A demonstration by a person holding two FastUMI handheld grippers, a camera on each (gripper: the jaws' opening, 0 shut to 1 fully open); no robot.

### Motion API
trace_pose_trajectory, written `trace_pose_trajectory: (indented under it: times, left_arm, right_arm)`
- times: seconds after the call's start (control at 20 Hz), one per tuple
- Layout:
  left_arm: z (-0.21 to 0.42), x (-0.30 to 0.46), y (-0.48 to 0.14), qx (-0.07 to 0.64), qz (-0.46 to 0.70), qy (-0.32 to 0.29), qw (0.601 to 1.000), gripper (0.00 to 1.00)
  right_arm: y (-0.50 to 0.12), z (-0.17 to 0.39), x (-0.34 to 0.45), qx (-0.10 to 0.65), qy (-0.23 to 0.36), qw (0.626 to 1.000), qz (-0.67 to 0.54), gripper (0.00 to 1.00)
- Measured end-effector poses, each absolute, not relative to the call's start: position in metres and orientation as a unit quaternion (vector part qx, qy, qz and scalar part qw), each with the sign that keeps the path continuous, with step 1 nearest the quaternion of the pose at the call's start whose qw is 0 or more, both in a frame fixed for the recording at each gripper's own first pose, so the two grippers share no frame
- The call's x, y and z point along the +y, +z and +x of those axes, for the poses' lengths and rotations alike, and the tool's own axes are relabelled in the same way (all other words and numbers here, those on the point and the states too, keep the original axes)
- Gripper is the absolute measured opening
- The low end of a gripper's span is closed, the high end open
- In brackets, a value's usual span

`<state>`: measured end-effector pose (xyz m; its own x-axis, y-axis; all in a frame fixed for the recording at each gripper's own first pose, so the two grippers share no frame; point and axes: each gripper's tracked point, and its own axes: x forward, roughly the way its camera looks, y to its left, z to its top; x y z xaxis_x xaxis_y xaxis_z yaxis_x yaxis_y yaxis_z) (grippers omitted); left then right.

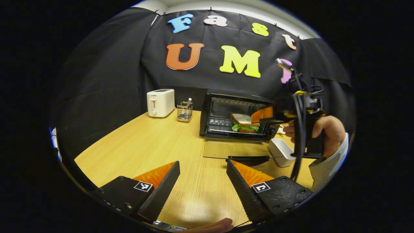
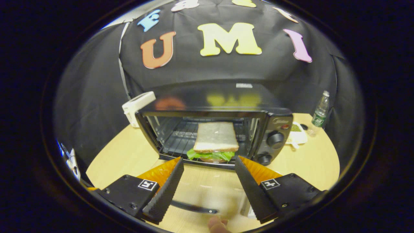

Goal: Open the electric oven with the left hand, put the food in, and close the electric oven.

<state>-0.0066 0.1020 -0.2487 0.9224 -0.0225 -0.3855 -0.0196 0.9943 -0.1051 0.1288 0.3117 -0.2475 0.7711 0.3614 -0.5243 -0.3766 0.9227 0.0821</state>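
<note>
We see one sandwich [image 2: 215, 141], white bread with green lettuce, in one open oven [image 2: 213, 129]. Both grippers, left [image 1: 202, 181] and right [image 2: 208, 181], gape apart, holding nothing.

text: none legible | toaster [image 1: 160, 103], oven [image 2: 275, 129] marks: too small

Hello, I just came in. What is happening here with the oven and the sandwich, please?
A person holds a tool in each hand at a wooden table. The electric oven stands with its door folded down. The sandwich lies on the rack just inside the opening. The right tool is open in front of it and grips nothing. The left tool is open too, farther back over the table. The door is not yet closed.
</note>
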Motion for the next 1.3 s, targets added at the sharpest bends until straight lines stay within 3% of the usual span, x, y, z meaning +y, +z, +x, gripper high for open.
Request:
trace_pose_trajectory:
  times: [0.35, 0.6, 1.1, 1.3]
  left_arm:
    - [0.021, 0.047, -0.261, 0.232, -0.040, -0.041, 0.971, 0.95]
    - [0.037, 0.004, -0.277, 0.266, -0.029, -0.068, 0.961, 0.96]
    - [0.056, -0.030, -0.313, 0.323, -0.005, -0.064, 0.944, 0.96]
    - [0.064, -0.029, -0.323, 0.335, 0.001, -0.052, 0.941, 0.95]
  right_arm:
    - [-0.146, 0.082, 0.238, 0.156, 0.199, 0.967, 0.021, 0.97]
    - [-0.085, 0.066, 0.159, 0.082, 0.165, 0.983, 0.023, 0.96]
    - [-0.042, 0.042, 0.084, 0.016, 0.137, 0.990, 0.030, 0.96]
    - [-0.042, 0.033, 0.084, 0.010, 0.153, 0.988, 0.036, 0.96]
